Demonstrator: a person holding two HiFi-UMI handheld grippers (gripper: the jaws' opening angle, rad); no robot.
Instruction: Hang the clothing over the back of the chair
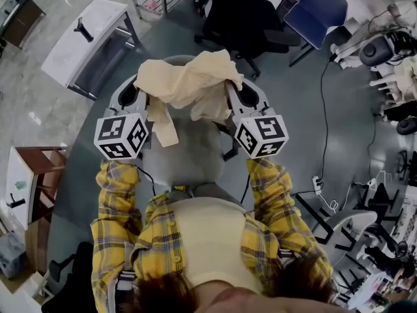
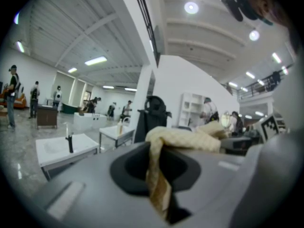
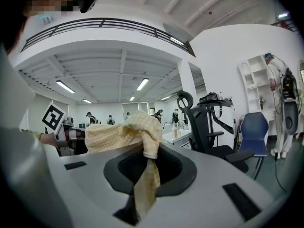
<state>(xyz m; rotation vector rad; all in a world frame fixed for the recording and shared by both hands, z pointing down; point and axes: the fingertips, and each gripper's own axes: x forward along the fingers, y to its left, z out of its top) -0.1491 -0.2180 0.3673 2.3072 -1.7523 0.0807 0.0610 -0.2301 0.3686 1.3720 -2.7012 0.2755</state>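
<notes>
Clothing: the pale yellow clothing (image 1: pixel 189 80) is up in the air, strung between the two grippers in a bunched, sagging span, with a loose strip hanging off its left end.
Left gripper: the left gripper (image 1: pixel 138 90) has its jaws nearly together, pinching a fold of the cloth; in its own view a twisted strip drops straight down between them.
Right gripper: the right gripper (image 1: pixel 236 91) is the same, jaws close to shut and clamped on the other end, the fabric humped above them.
Chair: from the head view a grey chair (image 1: pixel 189 158) sits just below and in front of the person, the clothing held above its far edge, not resting on it.
Arms: yellow plaid sleeves (image 1: pixel 117 201) reach forward.
Around: a black office chair (image 1: pixel 241 18) and a blue chair (image 1: pixel 319 5) stand beyond, a white table (image 1: pixel 85 41) to the left.
</notes>
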